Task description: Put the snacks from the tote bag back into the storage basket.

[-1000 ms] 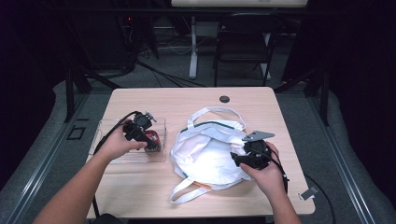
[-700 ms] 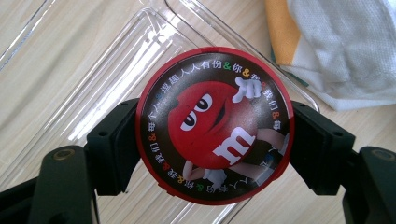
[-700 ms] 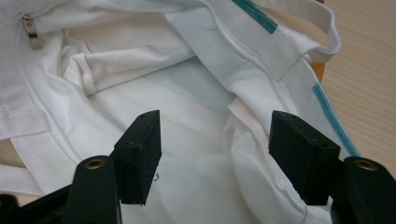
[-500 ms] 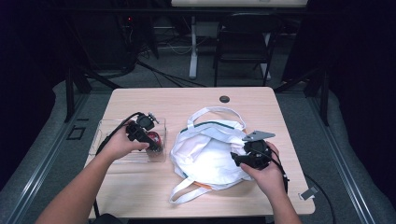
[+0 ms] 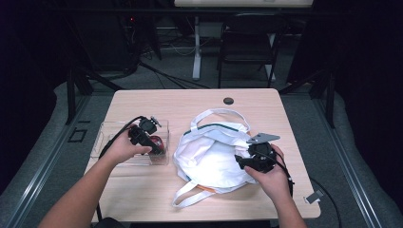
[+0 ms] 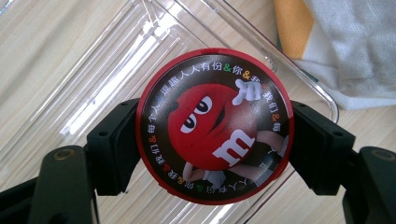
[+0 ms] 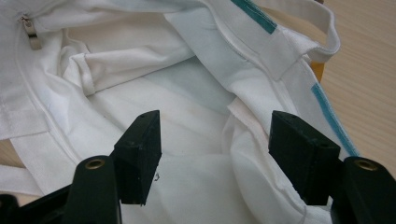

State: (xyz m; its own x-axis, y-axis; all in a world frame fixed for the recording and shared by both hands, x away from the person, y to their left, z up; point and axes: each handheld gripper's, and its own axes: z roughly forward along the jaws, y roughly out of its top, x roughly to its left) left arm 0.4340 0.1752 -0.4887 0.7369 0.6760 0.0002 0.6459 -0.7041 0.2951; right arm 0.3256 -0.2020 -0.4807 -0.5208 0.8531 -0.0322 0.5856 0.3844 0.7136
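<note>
- We held two grippers at a wooden table, our forearms coming in from the near edge.
- Our right gripper rested on a white bag lying at the table's middle; its jaws were spread, with the bag's open mouth and loose cloth between them.
- Our left gripper pinched a round red tin by its sides, both jaws pressed against its rim.
- The tin sat low over the right end of a clear tray, just left of the bag.
- Farther off, a small black disc lay near the far edge.
</note>
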